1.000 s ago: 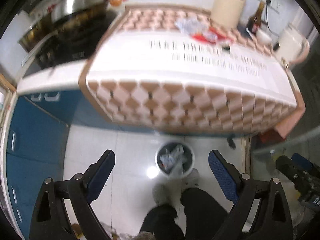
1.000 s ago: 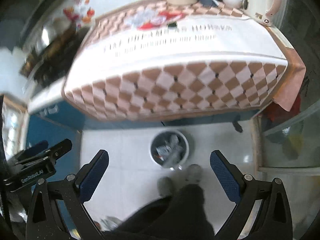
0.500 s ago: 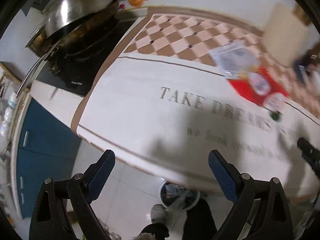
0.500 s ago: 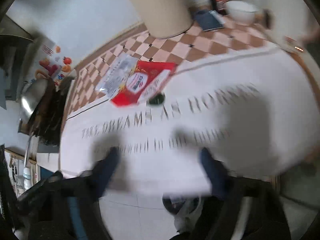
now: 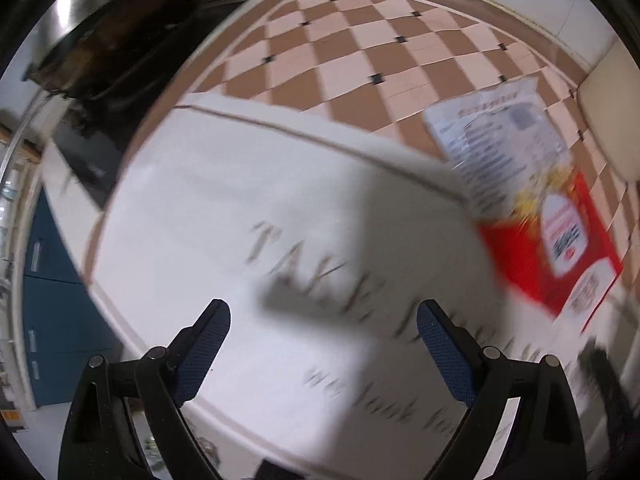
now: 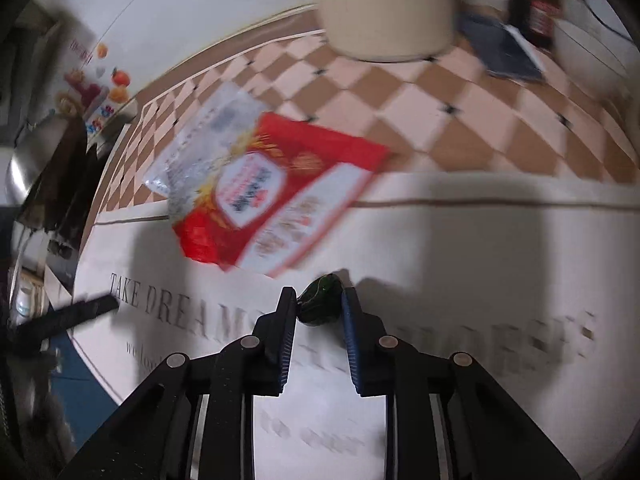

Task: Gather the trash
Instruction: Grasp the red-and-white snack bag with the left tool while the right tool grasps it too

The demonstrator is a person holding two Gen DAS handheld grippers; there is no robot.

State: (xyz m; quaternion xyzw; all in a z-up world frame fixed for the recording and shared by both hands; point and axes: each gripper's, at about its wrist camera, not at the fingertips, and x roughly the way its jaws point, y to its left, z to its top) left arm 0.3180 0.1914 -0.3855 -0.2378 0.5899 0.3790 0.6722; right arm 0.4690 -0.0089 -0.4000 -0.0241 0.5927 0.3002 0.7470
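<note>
Covering counter: printed tablecloth (image 6: 480,240), checkered border; cream canister (image 6: 384,8) at wall

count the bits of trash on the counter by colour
red: 1, red packet
white/clear: 1, printed wrapper partly under the red one
green: 1, small green piece between the right gripper fingers
total: 3
</note>
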